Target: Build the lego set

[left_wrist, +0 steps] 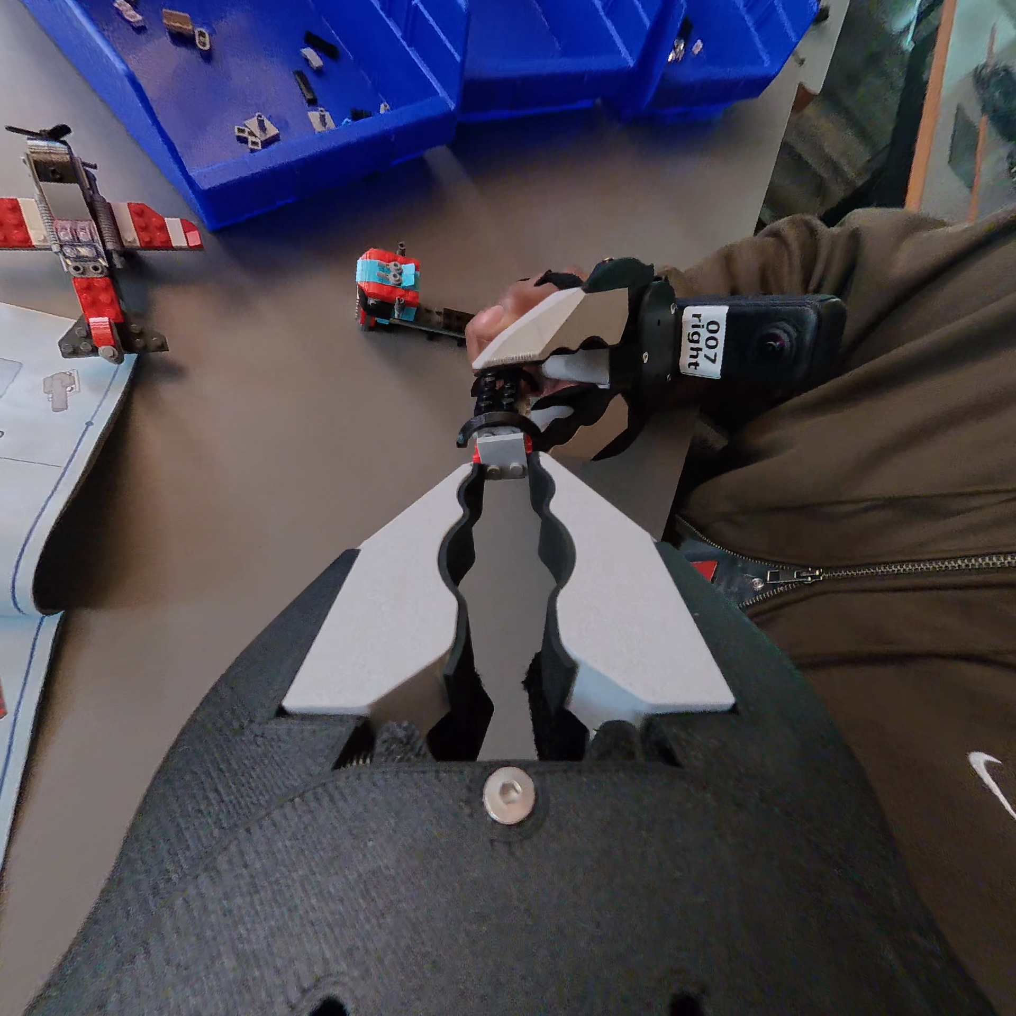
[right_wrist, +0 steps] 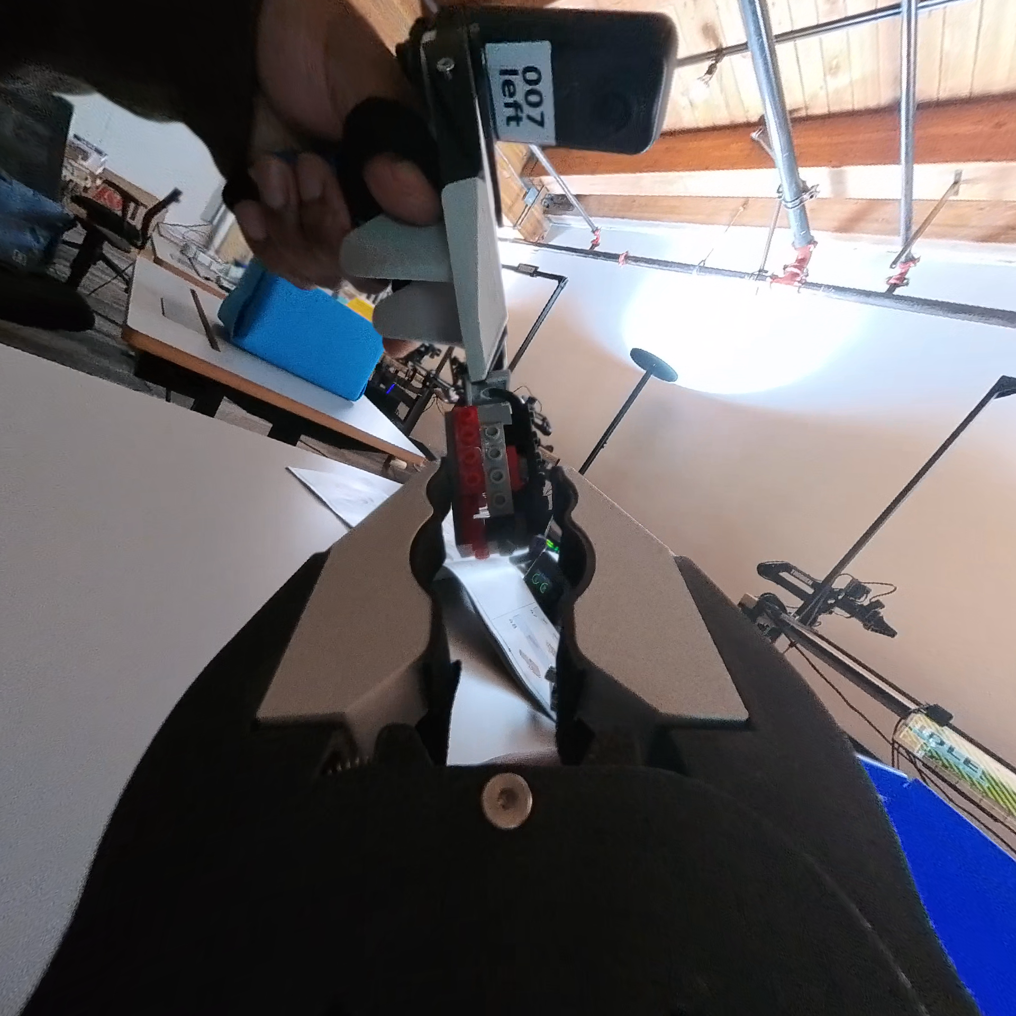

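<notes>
left gripper [left_wrist: 503, 467]: clenched on the grey studded end of a small brick assembly [left_wrist: 499, 440], both pads pressed to its sides, held above the desk [left_wrist: 275, 467].
right gripper [right_wrist: 497, 495]: clenched on the other end of the same brick assembly [right_wrist: 484, 478], a stack of red and grey pieces with a black curved part; its fingers [left_wrist: 528, 335] come in from the desk's right edge.
far edge: blue bins [left_wrist: 308, 99] in a row, small loose pieces inside the left one.
left edge: red and white brick plane [left_wrist: 93, 236], touching an instruction booklet [left_wrist: 33, 440] (cut off by the frame).
middle: red and turquoise brick block [left_wrist: 387, 288], just beyond the right gripper; open desk between it and the plane.
near right edge: person's brown jacket [left_wrist: 852, 495], close against both tools.
hard to make out: the assembly's mid part, hidden behind the black curved piece.
writing: white labels on both camera housings, a white logo on the jacket (not transcribed).
</notes>
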Demonstrator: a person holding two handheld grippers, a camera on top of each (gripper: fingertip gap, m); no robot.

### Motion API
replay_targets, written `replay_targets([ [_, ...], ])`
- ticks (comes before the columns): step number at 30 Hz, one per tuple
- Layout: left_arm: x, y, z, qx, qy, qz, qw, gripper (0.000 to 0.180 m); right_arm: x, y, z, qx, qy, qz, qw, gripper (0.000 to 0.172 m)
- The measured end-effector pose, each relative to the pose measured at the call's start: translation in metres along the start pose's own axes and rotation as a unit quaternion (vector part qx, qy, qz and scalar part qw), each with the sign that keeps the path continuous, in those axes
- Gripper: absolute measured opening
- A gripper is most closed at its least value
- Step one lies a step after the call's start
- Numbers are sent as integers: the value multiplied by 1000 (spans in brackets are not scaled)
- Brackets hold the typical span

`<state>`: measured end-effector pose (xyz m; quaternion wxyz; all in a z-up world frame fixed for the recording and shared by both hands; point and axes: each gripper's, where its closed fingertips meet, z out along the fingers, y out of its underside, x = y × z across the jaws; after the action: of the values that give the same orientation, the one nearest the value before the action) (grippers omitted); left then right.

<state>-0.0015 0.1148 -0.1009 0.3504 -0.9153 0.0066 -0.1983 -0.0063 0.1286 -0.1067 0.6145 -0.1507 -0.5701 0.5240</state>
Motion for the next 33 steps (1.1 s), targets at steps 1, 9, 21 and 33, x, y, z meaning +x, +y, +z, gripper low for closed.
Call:
replay_targets([
  [1, 1, -1, -1, -10, -5, 2, 1000, 18, 0, -1, 0, 2, 2, 0, 1000, 38],
  [9, 10, -11, -3, -65, -29, 23, 997, 18, 10, -9, -3, 15, 30, 8, 999, 38],
  [21, 28, -25, -7, -121, -29, 23, 992, 18, 26, -31, -12, 51, 63, 23, 996, 38],
  [33, 49, -37, -10, -158, -45, 27, 986, 18, 35, -57, -22, 85, 83, 26, 993, 38],
])
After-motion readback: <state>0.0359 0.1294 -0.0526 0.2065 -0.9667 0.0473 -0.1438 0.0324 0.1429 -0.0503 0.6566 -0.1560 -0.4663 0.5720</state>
